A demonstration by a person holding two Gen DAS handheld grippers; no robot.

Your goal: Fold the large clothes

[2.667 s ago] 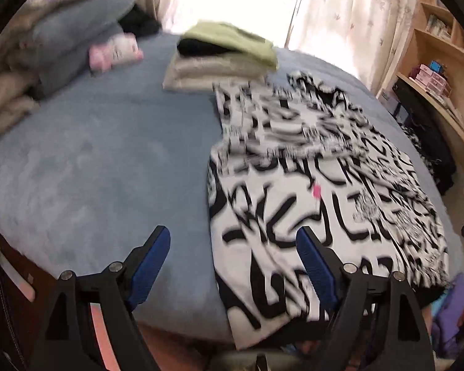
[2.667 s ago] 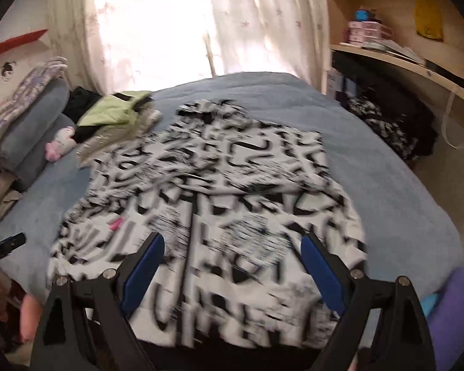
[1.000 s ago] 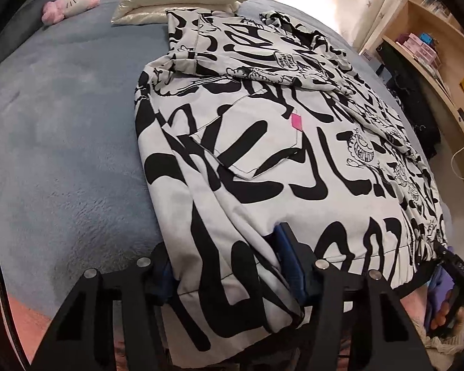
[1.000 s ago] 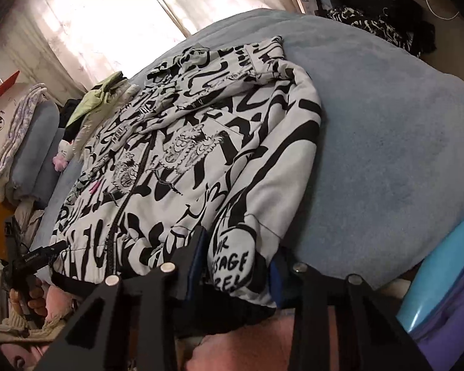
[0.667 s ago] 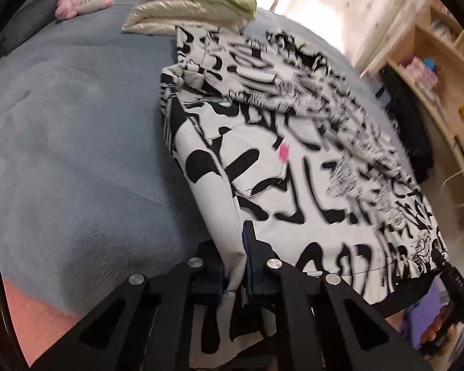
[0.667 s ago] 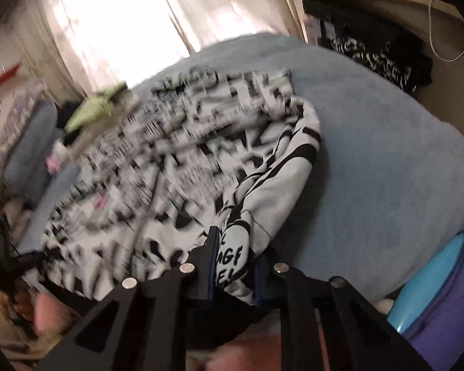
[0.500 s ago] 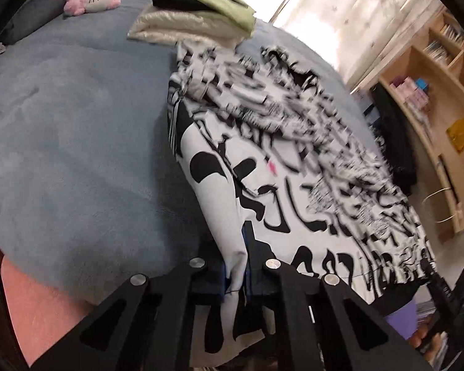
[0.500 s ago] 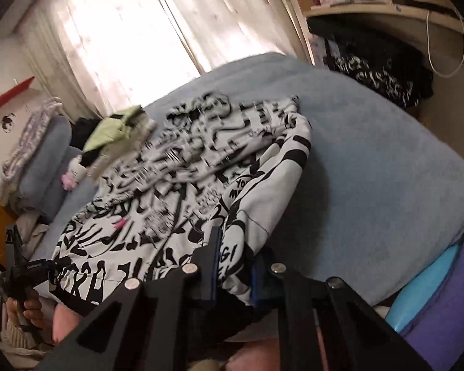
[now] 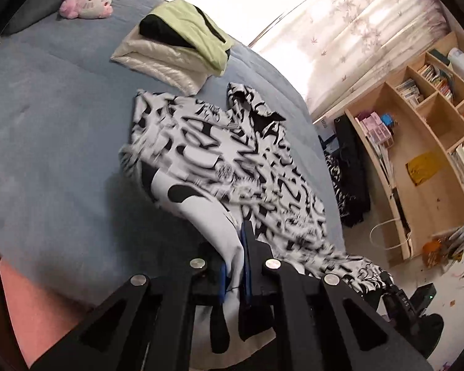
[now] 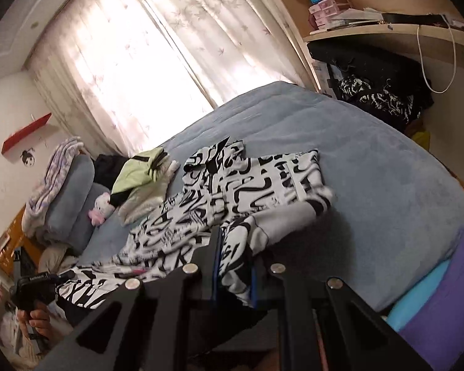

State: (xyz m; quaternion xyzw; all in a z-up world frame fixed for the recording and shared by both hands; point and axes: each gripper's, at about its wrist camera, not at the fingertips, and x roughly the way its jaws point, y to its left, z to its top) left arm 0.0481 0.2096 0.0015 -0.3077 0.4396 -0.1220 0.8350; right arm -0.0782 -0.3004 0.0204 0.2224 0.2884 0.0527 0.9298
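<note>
A large white garment with bold black print [image 9: 219,160] lies spread on the blue bed [image 9: 55,142]. Its near hem is lifted off the cover at both corners. My left gripper [image 9: 234,262] is shut on the left hem corner, white cloth pinched between its blue pads. In the right wrist view the same garment [image 10: 247,179] drapes up from the bed into my right gripper [image 10: 233,266], which is shut on a bunched fold of the right hem corner. The collar end still rests flat on the bed.
A stack of folded clothes, cream with a lime-green piece on top [image 9: 173,43], sits beyond the garment. A pink plush toy [image 9: 88,0] and pillows lie at the bed's head. Wooden shelves [image 9: 427,142] and dark clothes [image 9: 349,173] stand right of the bed.
Both grippers closed on the hem corners a second ago and have since risen, pulling the near edge of the garment up off the bed while the views tilted upward.
</note>
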